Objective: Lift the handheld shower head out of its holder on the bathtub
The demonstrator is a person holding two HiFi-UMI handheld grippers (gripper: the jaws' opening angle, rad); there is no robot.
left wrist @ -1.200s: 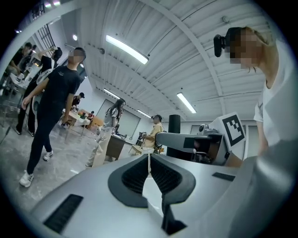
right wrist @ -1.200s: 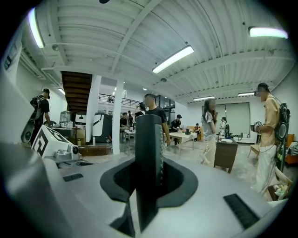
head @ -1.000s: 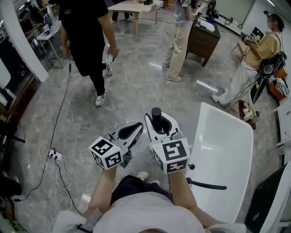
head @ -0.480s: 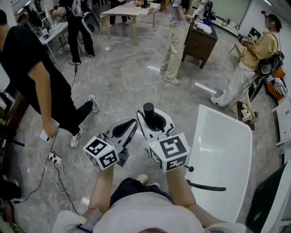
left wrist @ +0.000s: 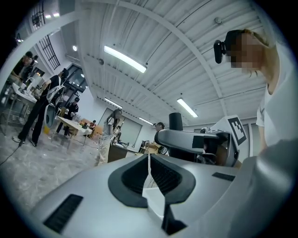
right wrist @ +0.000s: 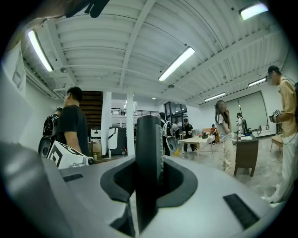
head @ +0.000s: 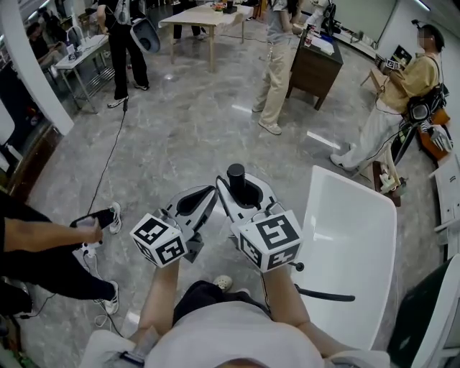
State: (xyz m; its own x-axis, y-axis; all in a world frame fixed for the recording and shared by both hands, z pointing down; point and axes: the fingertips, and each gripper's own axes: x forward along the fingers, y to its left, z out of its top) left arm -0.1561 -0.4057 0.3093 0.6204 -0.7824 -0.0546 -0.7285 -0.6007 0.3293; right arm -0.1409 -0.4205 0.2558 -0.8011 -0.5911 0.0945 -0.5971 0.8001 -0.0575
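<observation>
My right gripper (head: pixel 243 192) is shut on the black handheld shower head (head: pixel 236 175), which stands up between its jaws over the grey floor, left of the white bathtub (head: pixel 352 237). In the right gripper view the shower head (right wrist: pixel 148 153) fills the gap between the pads as a dark ridged bar. My left gripper (head: pixel 203 199) hovers just left of it, shut, with nothing between its fingers (left wrist: pixel 148 160). The left gripper view shows the right gripper (left wrist: pixel 191 139) from the side with the shower head (left wrist: pixel 175 121) sticking up. A black fitting (head: pixel 325 293) lies on the tub's near rim.
A person in black (head: pixel 43 251) bends low at the left by a power strip and cable (head: pixel 86 248). Other people stand at the back near a wooden table (head: pixel 205 14) and a dark desk (head: pixel 316 61). One sits at the right (head: pixel 402 86).
Both grippers have risen a little, the shower head with the right one. The person in black has walked from the back left to the near left and bent down.
</observation>
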